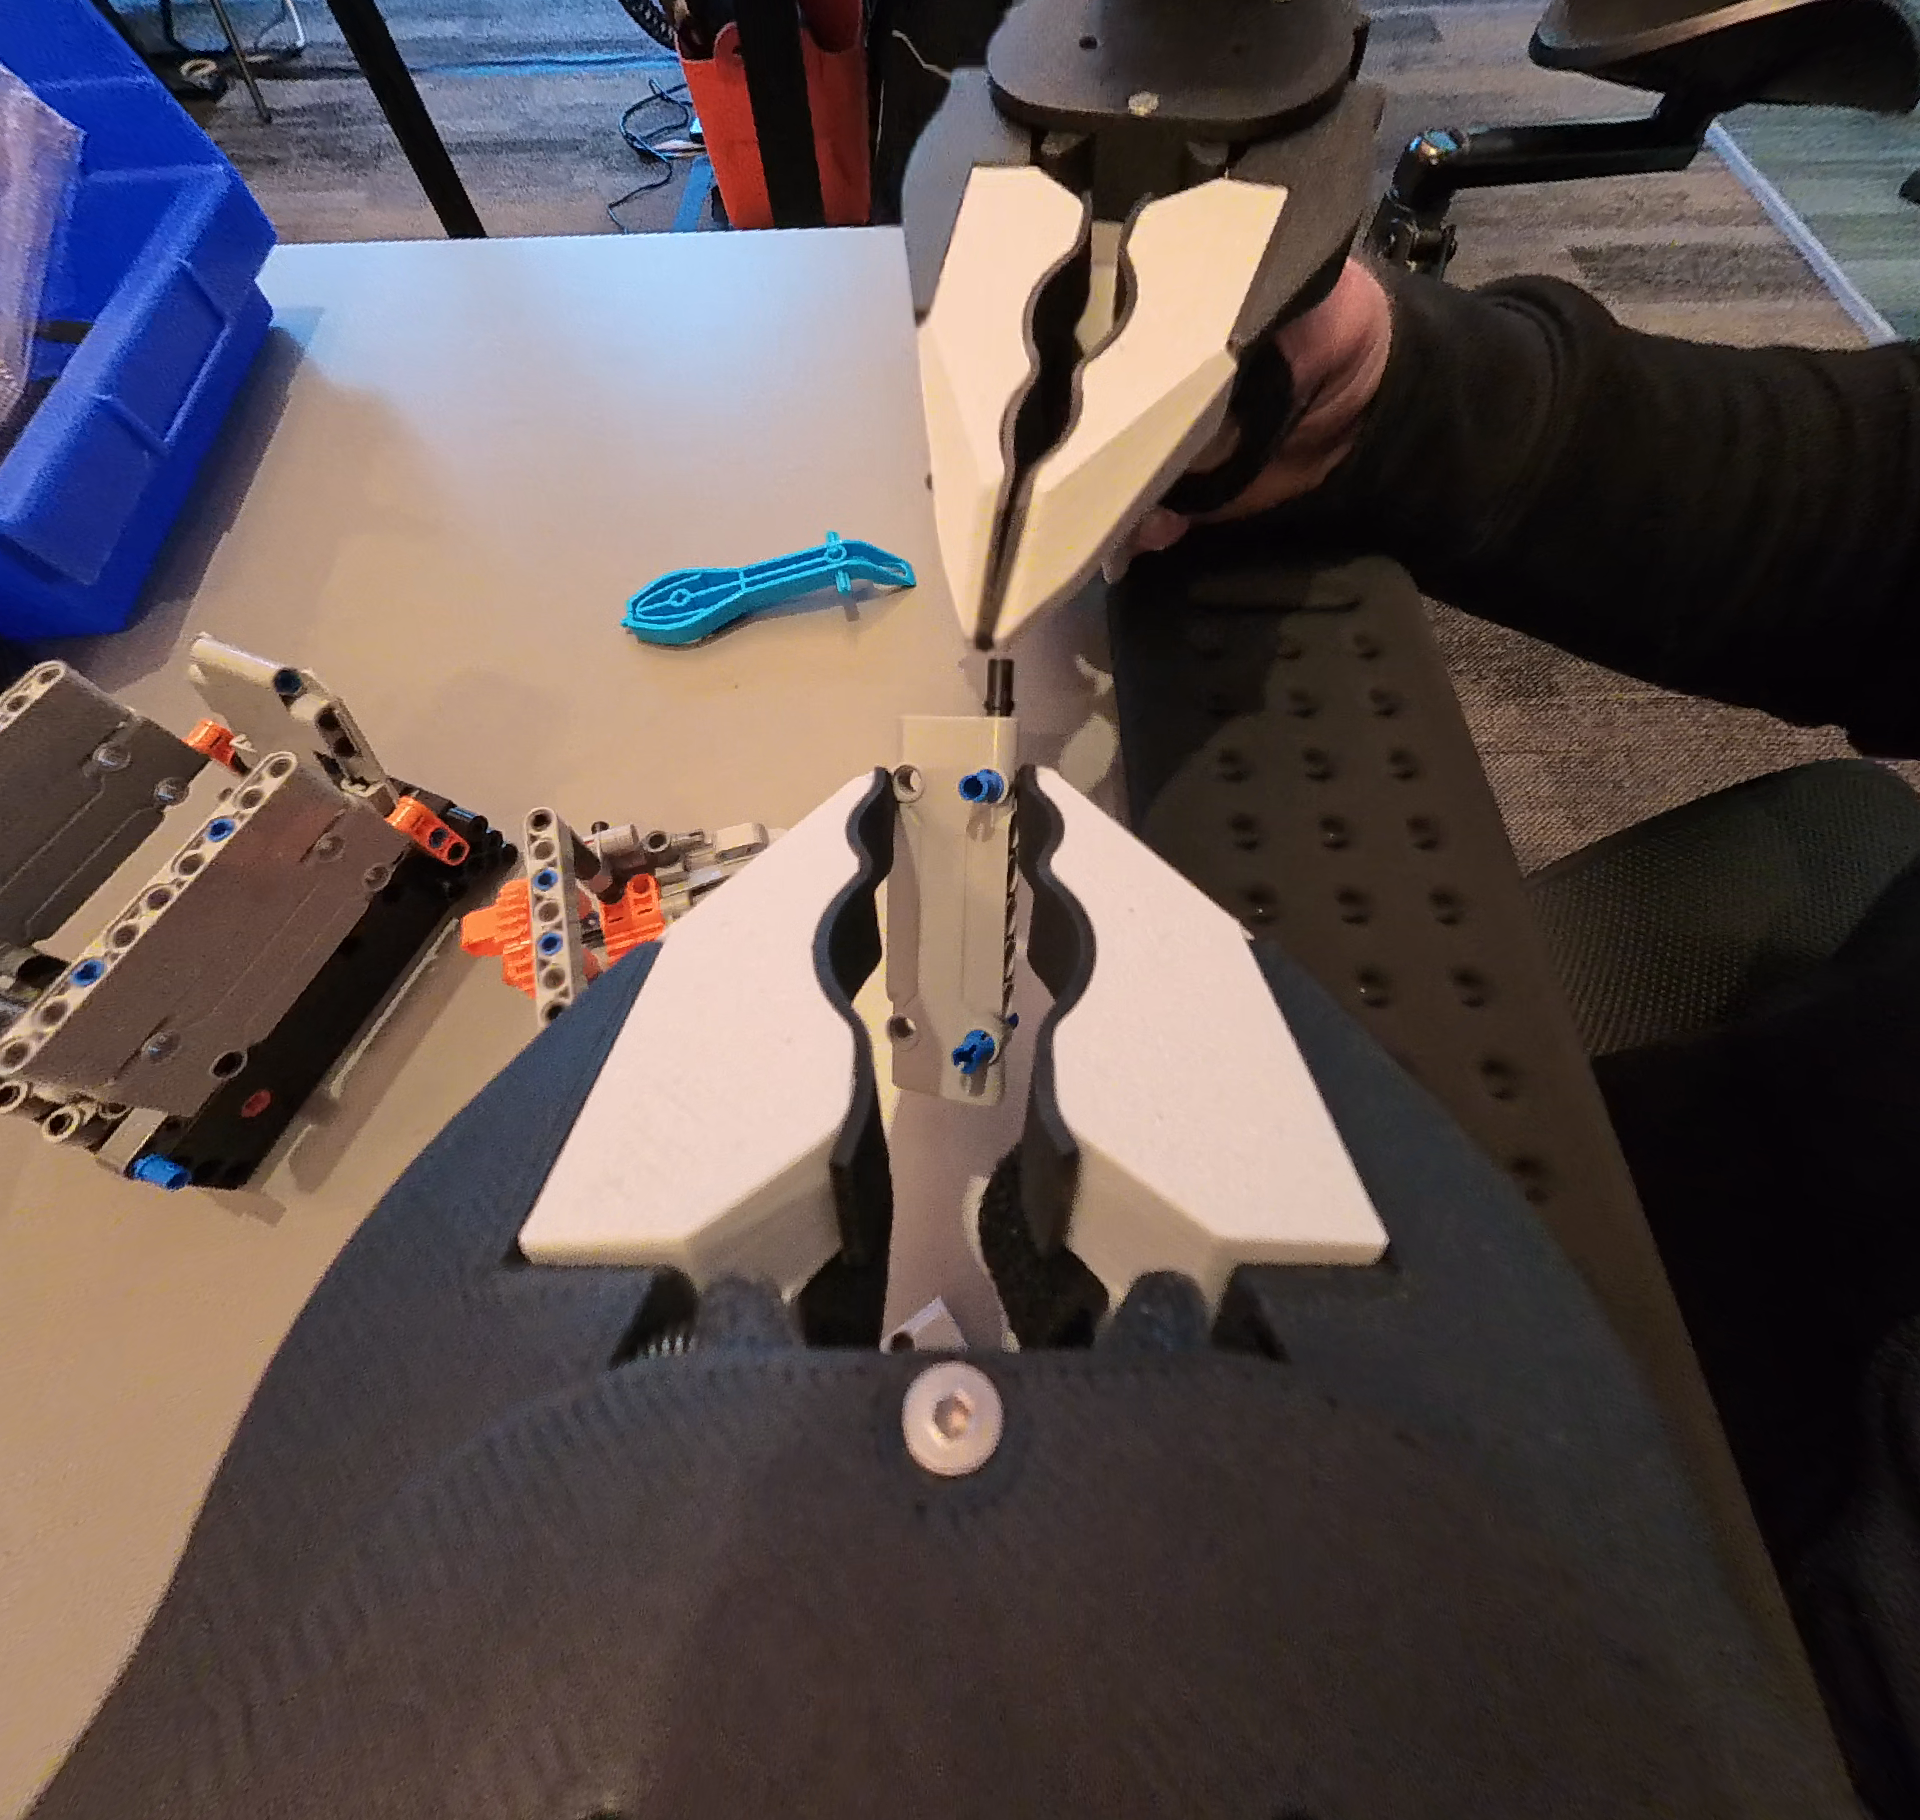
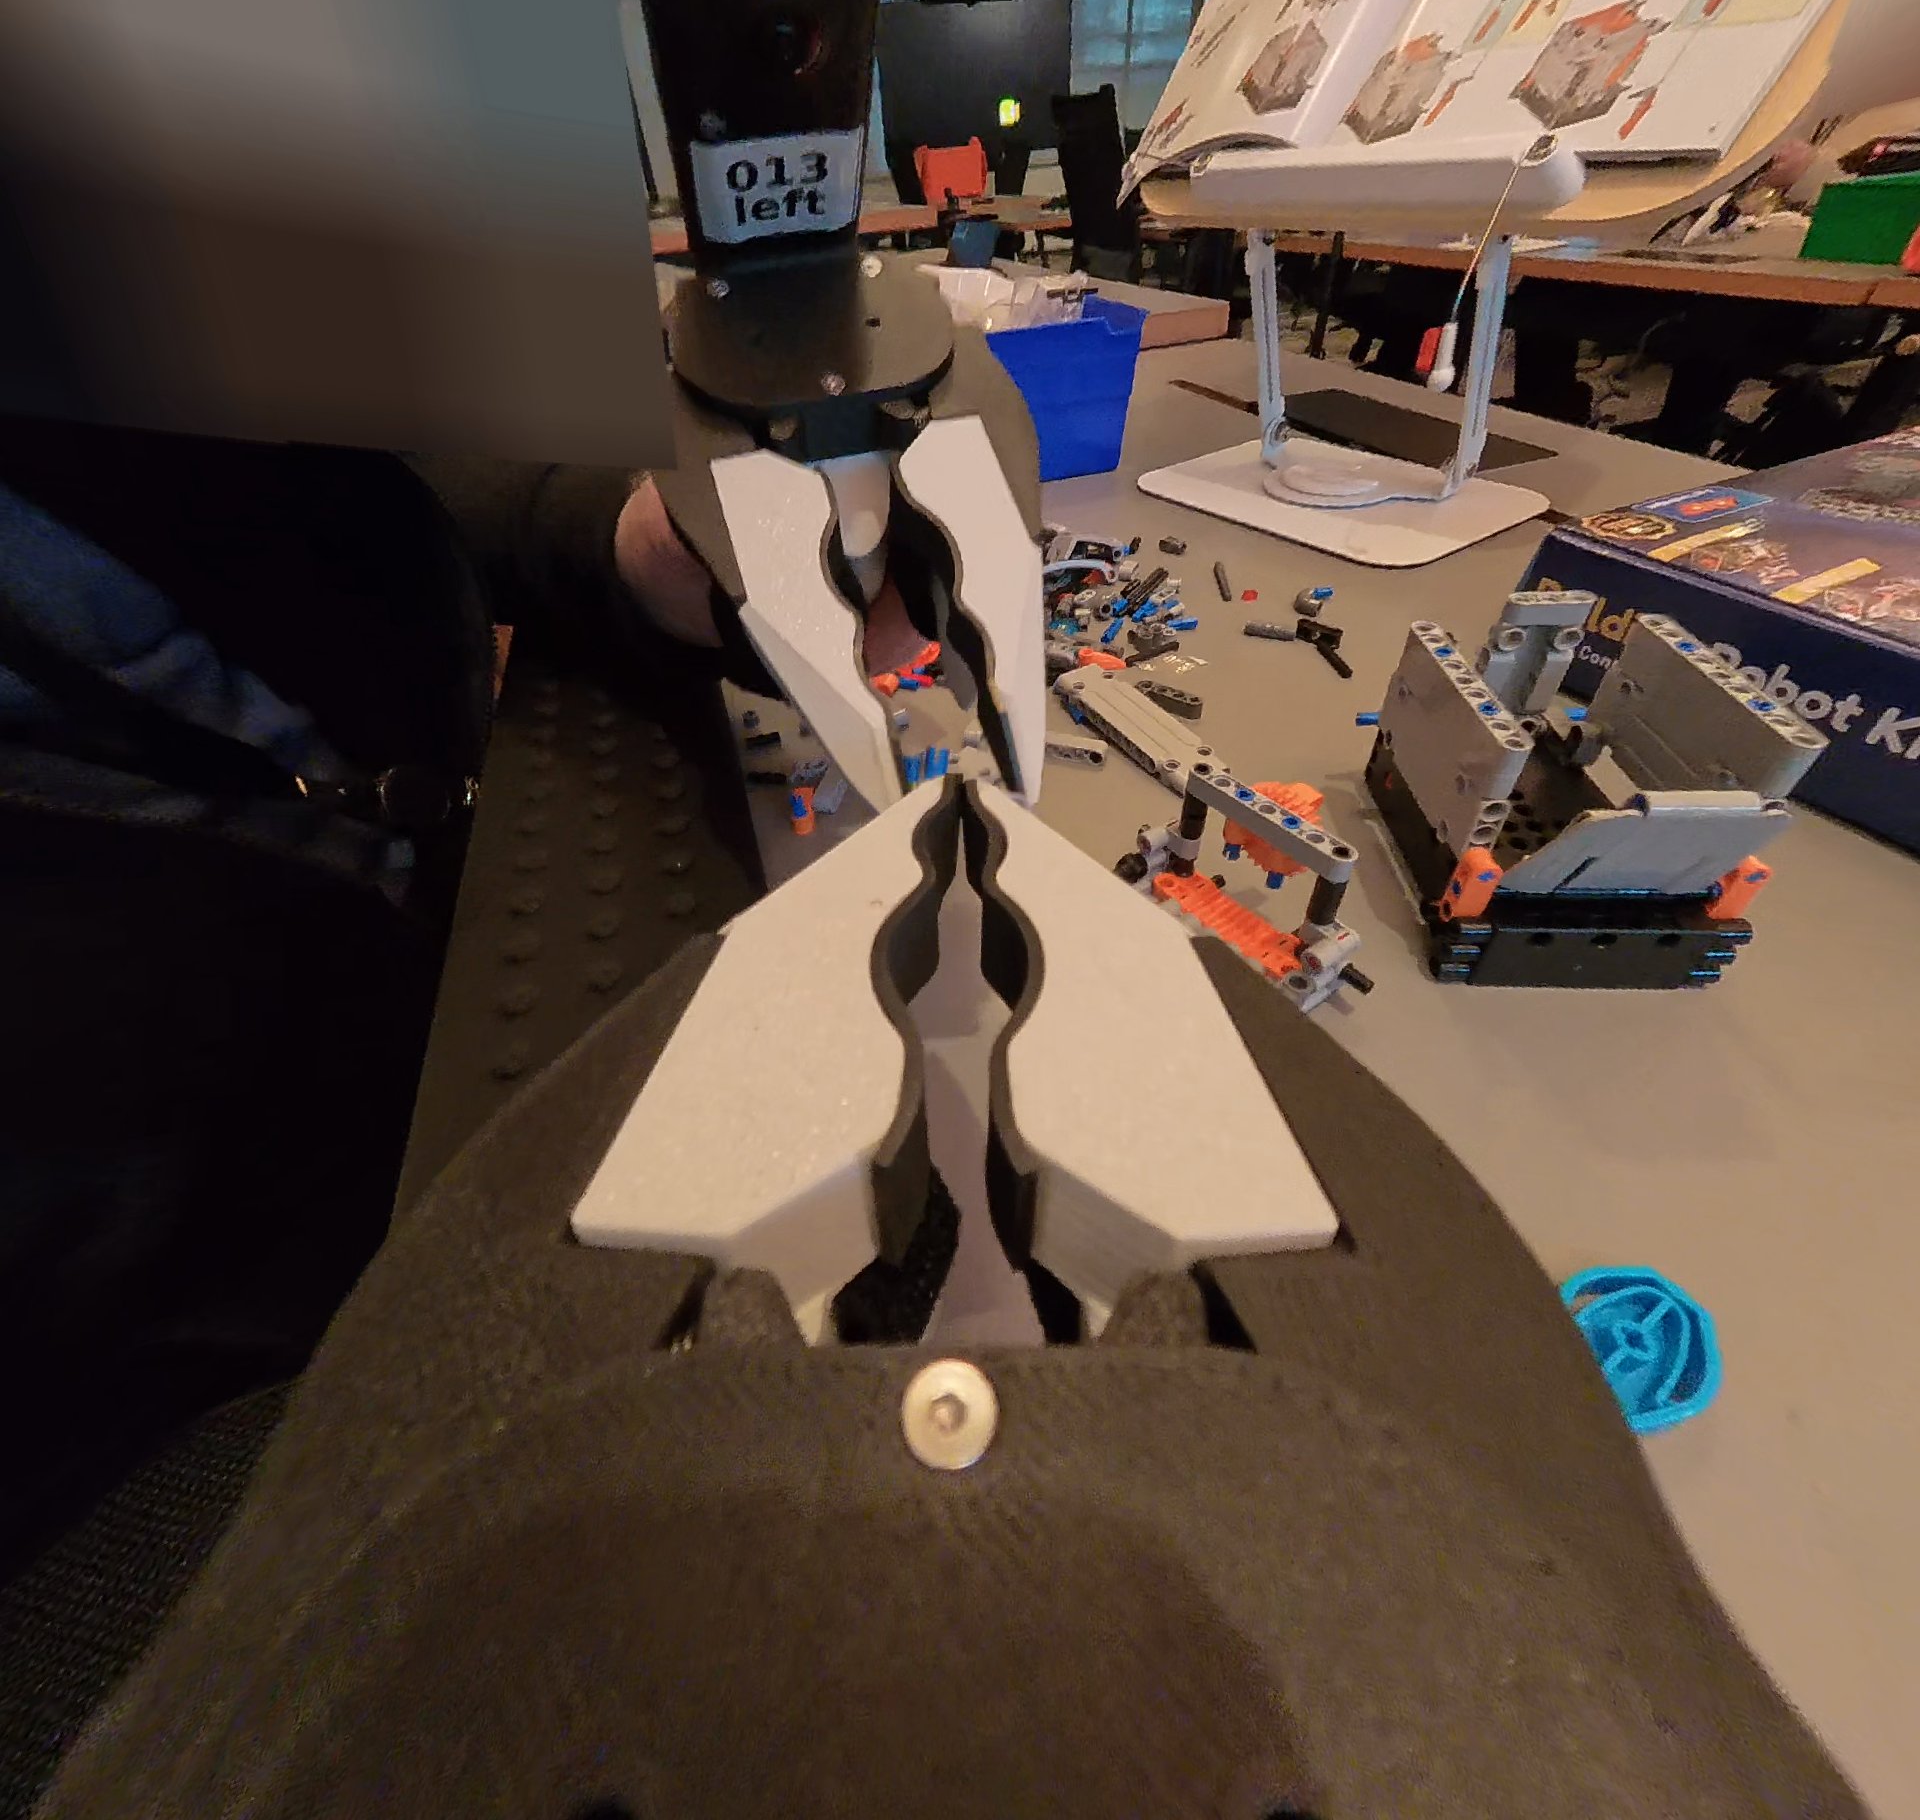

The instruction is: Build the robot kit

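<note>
My left gripper (image 1: 961, 783) is shut on a grey panel piece (image 1: 940, 897) that carries two blue pins (image 1: 977, 786) and stands between my fingers. My right gripper (image 1: 987, 632) comes in from above, shut on a small black pin (image 1: 998, 681). The pin's lower end meets the top edge of the panel. In the right wrist view my right gripper (image 2: 961, 799) has its jaws together, tip to tip with the left gripper (image 2: 961, 783). The pin and panel are hidden there. Both grippers are over the table's edge (image 1: 914, 243), above a person's lap.
On the grey table (image 1: 520, 420) lie a teal tool (image 1: 764, 586), a grey and black assembly (image 1: 208, 918) and an orange and grey sub-assembly (image 1: 582, 908). A blue bin (image 1: 114, 316) stands far left. Loose parts (image 2: 1132, 617), a box (image 2: 1766, 607) and a booklet on a stand (image 2: 1455, 35) show in the right wrist view. My two grippers' fingertips are within a few centimetres of each other.
</note>
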`<state>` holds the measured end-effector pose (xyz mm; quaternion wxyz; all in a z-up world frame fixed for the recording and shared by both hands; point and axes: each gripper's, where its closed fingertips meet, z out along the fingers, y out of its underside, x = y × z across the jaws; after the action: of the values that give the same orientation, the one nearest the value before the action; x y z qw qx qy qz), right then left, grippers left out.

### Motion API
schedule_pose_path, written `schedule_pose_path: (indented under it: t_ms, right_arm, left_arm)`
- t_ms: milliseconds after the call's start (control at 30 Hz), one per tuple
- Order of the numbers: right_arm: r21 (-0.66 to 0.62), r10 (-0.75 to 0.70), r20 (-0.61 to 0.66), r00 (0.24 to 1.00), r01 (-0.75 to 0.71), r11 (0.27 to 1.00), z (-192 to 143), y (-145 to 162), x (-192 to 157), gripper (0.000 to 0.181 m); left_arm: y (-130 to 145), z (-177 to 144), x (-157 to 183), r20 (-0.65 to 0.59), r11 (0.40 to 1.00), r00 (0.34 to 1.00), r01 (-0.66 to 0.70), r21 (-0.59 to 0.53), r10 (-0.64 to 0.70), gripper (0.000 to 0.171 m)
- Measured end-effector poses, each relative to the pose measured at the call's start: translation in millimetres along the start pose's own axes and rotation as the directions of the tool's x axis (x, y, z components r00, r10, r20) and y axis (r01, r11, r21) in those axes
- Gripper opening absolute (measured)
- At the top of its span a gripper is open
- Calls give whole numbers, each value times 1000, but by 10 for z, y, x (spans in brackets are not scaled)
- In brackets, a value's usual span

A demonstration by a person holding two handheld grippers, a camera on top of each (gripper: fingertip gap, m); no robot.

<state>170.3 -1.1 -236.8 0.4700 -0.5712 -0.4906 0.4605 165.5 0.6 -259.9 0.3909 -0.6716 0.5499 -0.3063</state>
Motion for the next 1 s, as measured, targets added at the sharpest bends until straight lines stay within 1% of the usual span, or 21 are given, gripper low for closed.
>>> schedule_pose_path:
  t_ms: [167, 467, 567, 667, 733, 767, 800, 900, 933, 1000]
  right_arm:
    - [-10, -6, 21, 1000, 6, 1000, 21, 17, -39, 0]
    - [-59, -65, 6, 998, 65, 996, 93, 84, -68, 0]
    - [-93, -72, -4, 997, 71, 993, 126, 139, -50, 0]
    - [-51, -38, -21, 999, 37, 998, 86, 68, 6, 0]
    - [4, -10, -39, 999, 10, 1000, 25, -16, 58, 12]
    - [12, -2, -48, 999, 3, 1000, 11, -26, 79, 15]
    - [6, 2, -57, 998, -1, 1000, 19, -19, 95, 20]
    - [-47, -27, -80, 996, 23, 999, 91, 26, 88, 22]
    - [-65, -28, -80, 996, 23, 998, 126, 26, 65, 23]
    - [-115, -26, -96, 995, 14, 993, 212, -7, 28, 26]
  left_arm:
    - [10, -1, 15, 1, 1000, 1000, -16, -11, 16, 21]
    - [56, 34, 5, 27, 999, 999, -32, -38, 33, 20]
    - [115, 74, -8, 24, 998, 999, -27, -62, 28, 20]
    - [75, 59, -32, 9, 999, 1000, -8, -42, 8, 21]
    - [34, 9, -66, 1, 1000, 1000, 29, -10, -29, 21]
    - [26, -17, -71, -22, 998, 997, 70, 0, -70, 21]
    - [-17, -58, -86, -41, 993, 993, 113, 38, -111, 21]
    - [-102, -194, -155, -100, 968, 970, 230, 99, -220, 21]
    - [-126, -242, -193, -102, 959, 964, 255, 121, -244, 21]
    - [-137, -306, -223, -97, 956, 962, 265, 123, -254, 21]
